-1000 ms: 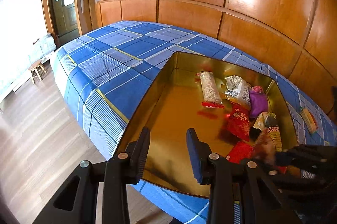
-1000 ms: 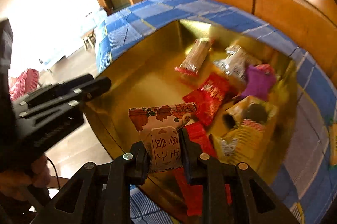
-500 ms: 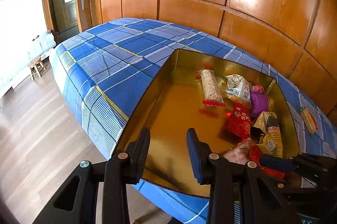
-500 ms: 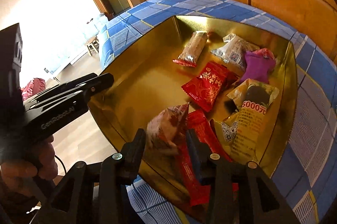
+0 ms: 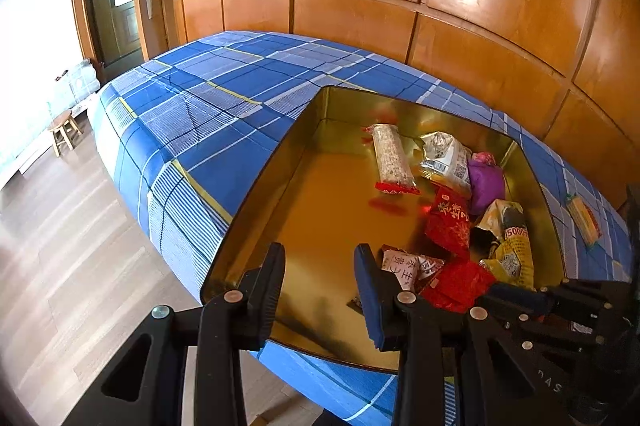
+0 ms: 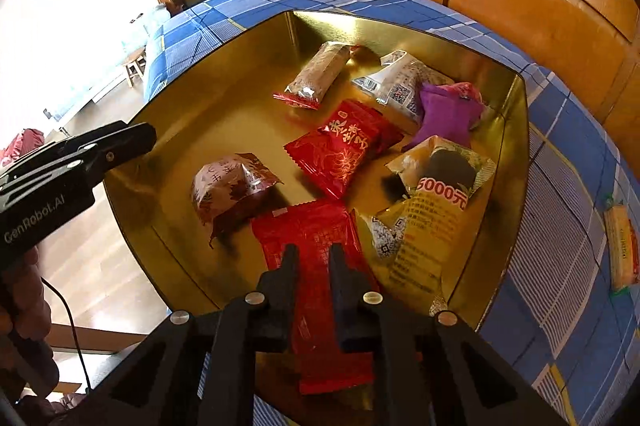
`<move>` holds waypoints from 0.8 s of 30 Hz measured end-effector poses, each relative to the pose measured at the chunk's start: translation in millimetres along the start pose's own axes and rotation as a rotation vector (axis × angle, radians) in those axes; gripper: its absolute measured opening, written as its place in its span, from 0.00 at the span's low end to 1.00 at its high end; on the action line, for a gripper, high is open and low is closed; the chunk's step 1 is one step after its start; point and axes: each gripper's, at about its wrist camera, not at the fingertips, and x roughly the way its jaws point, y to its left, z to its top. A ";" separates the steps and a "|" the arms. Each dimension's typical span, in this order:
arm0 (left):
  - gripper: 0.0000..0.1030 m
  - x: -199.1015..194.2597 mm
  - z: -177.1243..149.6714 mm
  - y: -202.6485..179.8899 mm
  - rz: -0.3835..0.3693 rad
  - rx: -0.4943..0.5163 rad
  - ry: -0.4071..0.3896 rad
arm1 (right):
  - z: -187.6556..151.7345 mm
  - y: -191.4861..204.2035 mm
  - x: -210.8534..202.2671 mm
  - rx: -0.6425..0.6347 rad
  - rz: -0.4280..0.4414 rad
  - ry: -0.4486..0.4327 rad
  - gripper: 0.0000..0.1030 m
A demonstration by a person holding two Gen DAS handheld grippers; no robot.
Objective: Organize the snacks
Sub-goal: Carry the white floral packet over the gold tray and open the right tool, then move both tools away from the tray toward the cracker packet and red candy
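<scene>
A gold tin tray (image 6: 516, 145) lies on a blue checked cloth and holds several snack packets. A brown and white leaf-printed packet (image 6: 232, 189) lies free at the near left of the tray floor, beside a flat red packet (image 6: 320, 266). My right gripper (image 6: 314, 252) hovers over that red packet, shut and holding nothing. My left gripper (image 5: 320, 258) hangs over the tray's near left corner (image 5: 256, 193), its fingers apart and empty. In the left wrist view the leaf-printed packet (image 5: 404, 266) shows just right of its right finger.
Farther in the tray lie a long cereal bar (image 6: 318, 73), a white packet (image 6: 400, 81), a purple one (image 6: 448, 109), another red one (image 6: 344, 145) and a yellow one (image 6: 432, 226). One orange snack (image 6: 620, 246) lies on the cloth right of the tray. Wooden panels stand behind.
My right gripper opened, dropped the leaf-printed packet into the tray, then shut and drew back a little. The left gripper stayed where it was.
</scene>
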 end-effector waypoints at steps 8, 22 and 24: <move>0.35 -0.7 -6.1 -15.9 -0.029 0.050 0.018 | -4.7 0.6 -4.3 0.026 0.009 -0.011 0.16; 0.38 -12.0 -8.8 -37.1 -0.052 0.108 -0.001 | -14.2 -15.1 -53.7 0.122 0.014 -0.172 0.19; 0.38 -13.5 -9.4 -41.0 -0.058 0.118 -0.003 | -16.5 -19.2 -57.7 0.133 0.004 -0.182 0.19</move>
